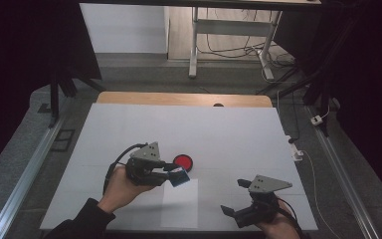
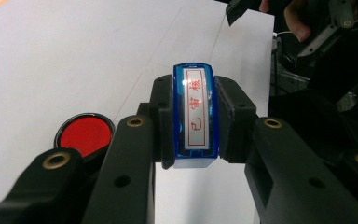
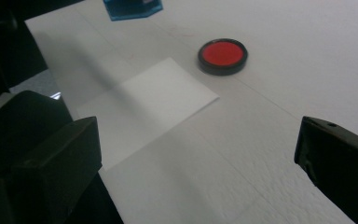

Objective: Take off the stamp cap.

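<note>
A blue stamp (image 2: 195, 114) with red characters on its white label sits between the jaws of my left gripper (image 2: 195, 122), which is shut on it. In the high view that gripper (image 1: 175, 175) holds the stamp (image 1: 180, 177) just above the far end of a white paper sheet (image 1: 180, 205). A round black ink pad (image 1: 183, 161) with a red face lies close behind the stamp. My right gripper (image 1: 235, 197) hovers near the table's front right, open with nothing between its jaws. From the right gripper (image 3: 196, 158) I see the paper (image 3: 154, 100), the ink pad (image 3: 222, 56) and the stamp's underside (image 3: 133, 9).
The table (image 1: 204, 129) has a white cover, with a wooden strip (image 1: 179, 98) along its far edge and a small dark object (image 1: 218, 105) there. Metal rails (image 1: 30, 164) run on the floor at both sides. Desk legs and cables (image 1: 238, 50) lie beyond.
</note>
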Tool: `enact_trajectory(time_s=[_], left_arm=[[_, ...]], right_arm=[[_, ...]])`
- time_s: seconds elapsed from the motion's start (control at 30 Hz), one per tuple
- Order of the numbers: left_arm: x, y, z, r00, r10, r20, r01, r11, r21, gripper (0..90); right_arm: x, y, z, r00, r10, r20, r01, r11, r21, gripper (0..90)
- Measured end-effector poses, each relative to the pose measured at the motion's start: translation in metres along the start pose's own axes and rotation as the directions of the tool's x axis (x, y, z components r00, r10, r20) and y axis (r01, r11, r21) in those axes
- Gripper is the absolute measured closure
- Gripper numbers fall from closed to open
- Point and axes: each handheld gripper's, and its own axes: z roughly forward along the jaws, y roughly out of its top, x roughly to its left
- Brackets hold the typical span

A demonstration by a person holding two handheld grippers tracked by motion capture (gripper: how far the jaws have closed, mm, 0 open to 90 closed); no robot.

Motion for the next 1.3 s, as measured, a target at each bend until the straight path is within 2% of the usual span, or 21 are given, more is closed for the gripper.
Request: enact_trajectory(time_s=[0.07, 0.2, 0.37, 0.47, 0.6, 0.87, 0.97, 1.13, 1.23, 1.3], left_arm=[[0.0, 0.0, 0.0, 1.0, 0.003, 0.003, -0.003, 1.0, -0.001, 70.4], [-0.001, 0.0, 0.0, 0.9998, 0.012, 0.014, -0.012, 0.9999, -0.004, 70.4], [-0.001, 0.0, 0.0, 0.9994, 0.028, 0.021, -0.028, 0.9996, -0.003, 70.4], [-0.001, 0.0, 0.0, 0.9988, 0.039, 0.029, -0.039, 0.9992, -0.005, 70.4], [-0.001, 0.0, 0.0, 0.9981, 0.05, 0.037, -0.05, 0.9987, -0.009, 70.4], [-0.002, 0.0, 0.0, 0.9961, 0.068, 0.056, -0.068, 0.9976, -0.013, 70.4], [-0.002, 0.0, -0.001, 0.9953, 0.074, 0.062, -0.073, 0.9972, -0.017, 70.4], [-0.002, 0.0, 0.0, 0.9934, 0.092, 0.07, -0.091, 0.9958, -0.014, 70.4], [-0.003, 0.001, 0.001, 0.9907, 0.111, 0.079, -0.111, 0.9938, -0.009, 70.4], [-0.004, 0.001, 0.001, 0.9896, 0.111, 0.092, -0.109, 0.9938, -0.018, 70.4]], right_arm=[[0.001, 0.002, 0.003, 0.9999, -0.004, -0.014, 0.004, 1.0, -0.001, 0.0], [0.005, 0.008, 0.011, 0.9976, -0.041, -0.056, 0.042, 0.9991, 0.011, 0.0], [0.01, 0.013, 0.023, 0.9949, -0.081, -0.06, 0.083, 0.996, 0.032, 0.0], [0.012, 0.015, 0.029, 0.9942, -0.085, -0.066, 0.087, 0.9957, 0.032, 0.0], [0.015, 0.018, 0.036, 0.9912, -0.109, -0.076, 0.109, 0.994, 0.0, 0.0], [0.015, 0.025, 0.055, 0.9871, -0.106, -0.12, 0.108, 0.9941, 0.007, 0.0], [0.014, 0.027, 0.062, 0.9783, -0.111, -0.175, 0.111, 0.9937, -0.009, 0.0], [0.015, 0.032, 0.069, 0.9684, -0.14, -0.206, 0.142, 0.9899, -0.008, 0.0], [0.015, 0.035, 0.075, 0.9629, -0.146, -0.227, 0.149, 0.9888, -0.003, 0.0], [0.015, 0.036, 0.079, 0.9581, -0.148, -0.245, 0.153, 0.9882, 0.0, 0.0]])
